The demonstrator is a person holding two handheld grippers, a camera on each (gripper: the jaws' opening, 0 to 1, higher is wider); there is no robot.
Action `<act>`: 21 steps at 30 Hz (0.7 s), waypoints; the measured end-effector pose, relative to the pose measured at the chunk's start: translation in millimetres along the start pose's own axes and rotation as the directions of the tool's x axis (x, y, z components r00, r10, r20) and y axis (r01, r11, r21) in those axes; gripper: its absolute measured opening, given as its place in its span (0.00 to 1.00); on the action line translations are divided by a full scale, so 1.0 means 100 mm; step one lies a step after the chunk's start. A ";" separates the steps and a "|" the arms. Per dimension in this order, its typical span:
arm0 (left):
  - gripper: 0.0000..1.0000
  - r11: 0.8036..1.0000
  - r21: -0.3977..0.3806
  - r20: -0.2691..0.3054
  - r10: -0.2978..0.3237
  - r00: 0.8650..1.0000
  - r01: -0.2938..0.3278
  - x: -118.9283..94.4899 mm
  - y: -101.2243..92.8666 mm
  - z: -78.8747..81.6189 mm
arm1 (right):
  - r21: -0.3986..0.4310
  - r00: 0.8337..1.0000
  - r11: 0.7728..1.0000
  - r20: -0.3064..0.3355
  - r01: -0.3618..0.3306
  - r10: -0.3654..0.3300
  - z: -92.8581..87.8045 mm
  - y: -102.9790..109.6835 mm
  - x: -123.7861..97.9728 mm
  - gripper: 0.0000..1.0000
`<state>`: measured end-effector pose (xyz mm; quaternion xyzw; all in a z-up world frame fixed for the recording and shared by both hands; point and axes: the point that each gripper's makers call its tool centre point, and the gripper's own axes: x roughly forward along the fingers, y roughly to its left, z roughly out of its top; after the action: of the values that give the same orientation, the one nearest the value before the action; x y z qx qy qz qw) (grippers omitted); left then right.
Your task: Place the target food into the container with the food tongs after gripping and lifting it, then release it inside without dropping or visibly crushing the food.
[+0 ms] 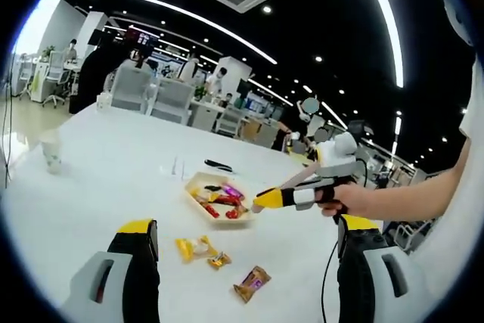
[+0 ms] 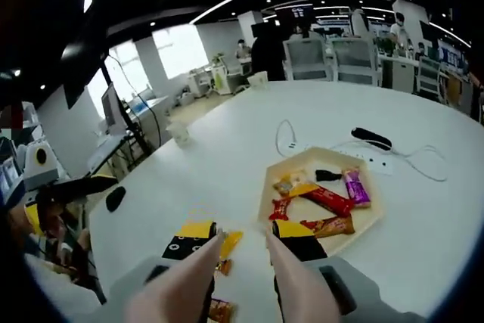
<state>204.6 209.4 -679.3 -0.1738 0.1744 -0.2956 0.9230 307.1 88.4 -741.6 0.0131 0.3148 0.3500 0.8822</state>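
A shallow beige tray (image 1: 198,184) (image 2: 318,158) on the white table holds several wrapped snacks, among them a red bar (image 2: 327,200) and a purple one (image 2: 355,187). Loose on the table in front of it lie a yellow packet (image 1: 192,247) (image 2: 231,241), a small orange one (image 1: 219,261) and a brown one (image 1: 252,284). My right gripper (image 1: 265,200) (image 2: 242,240) is shut on beige food tongs (image 1: 302,177) (image 2: 291,285); their tips stand apart with nothing between, just short of the tray's near rim, above the yellow packet. My left gripper (image 1: 248,225) is wide open and holds nothing.
A white cable with a power strip (image 2: 363,155) and a black object (image 2: 372,138) lie behind the tray. A paper cup (image 2: 180,132) (image 1: 51,153) stands farther off. Office chairs (image 1: 172,100) line the table's far edge. A hand (image 1: 352,198) carries the right gripper.
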 end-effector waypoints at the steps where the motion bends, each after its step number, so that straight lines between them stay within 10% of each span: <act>1: 0.99 1.000 0.001 0.005 0.004 1.000 -0.004 0.00 0.01 0.02 | 0.001 1.000 1.000 0.000 -0.007 0.007 0.00 0.02 0.01 0.29; 9: 0.99 0.999 -0.003 0.009 0.032 0.999 -0.032 -0.06 0.09 0.01 | 0.032 0.998 0.999 -0.048 -0.028 0.029 -0.28 0.16 0.11 0.29; 13: 0.99 0.999 0.004 -0.008 0.047 0.999 -0.047 -0.13 0.10 0.01 | 0.015 0.994 0.996 -0.064 0.090 -0.089 -0.32 0.07 0.07 0.29; 16: 0.99 0.999 0.021 0.050 0.049 0.998 -0.050 -0.22 0.12 0.11 | 0.017 0.998 0.999 -0.052 0.045 -0.044 -0.30 0.20 0.10 0.29; 21: 0.99 0.999 0.000 -0.013 0.050 0.999 -0.050 -0.20 0.20 -0.01 | -0.024 0.997 1.000 -0.074 -0.015 0.013 -0.35 0.36 0.15 0.29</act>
<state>198.4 236.9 -684.6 -0.1676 0.1849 -0.2738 0.9289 274.1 118.1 -769.6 -0.0086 0.3429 0.3604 0.8674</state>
